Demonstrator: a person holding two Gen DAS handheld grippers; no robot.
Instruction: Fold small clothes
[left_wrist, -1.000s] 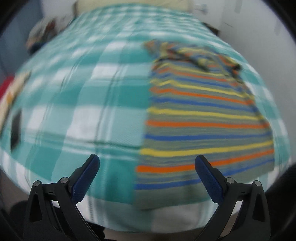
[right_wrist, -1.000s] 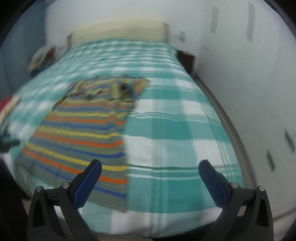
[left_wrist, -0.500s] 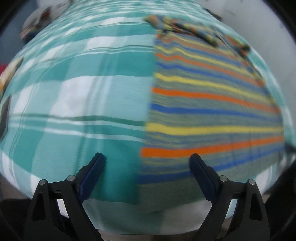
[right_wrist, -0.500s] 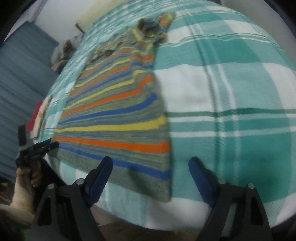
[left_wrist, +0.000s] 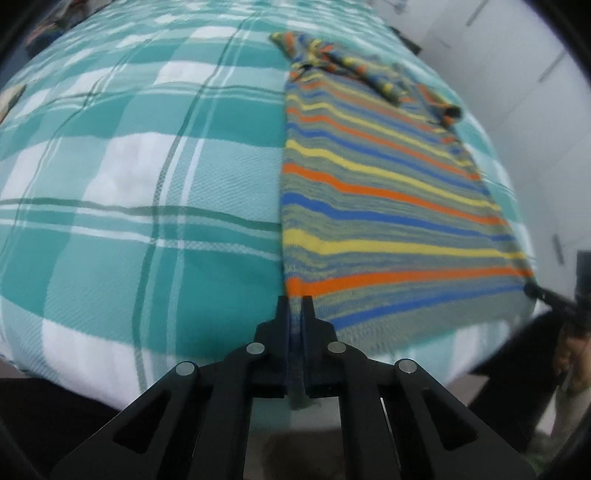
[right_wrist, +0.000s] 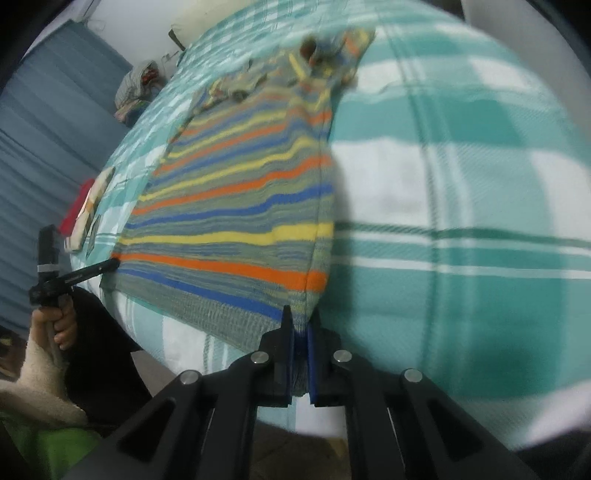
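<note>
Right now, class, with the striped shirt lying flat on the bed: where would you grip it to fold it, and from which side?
Grip the striped shirt at the two hem corners, coming from the near bed edge. The hem hangs there, so pads can pinch it. The left gripper and right gripper are shut on those corners.

Both grippers: left gripper (left_wrist: 294, 300) & right gripper (right_wrist: 299, 312) w/ black linkage arms, round silver pins, blue pads; cream fleece sleeve (right_wrist: 35, 384).

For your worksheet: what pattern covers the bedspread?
Teal-and-white plaid on the bedspread; clearest in left wrist view.
</note>
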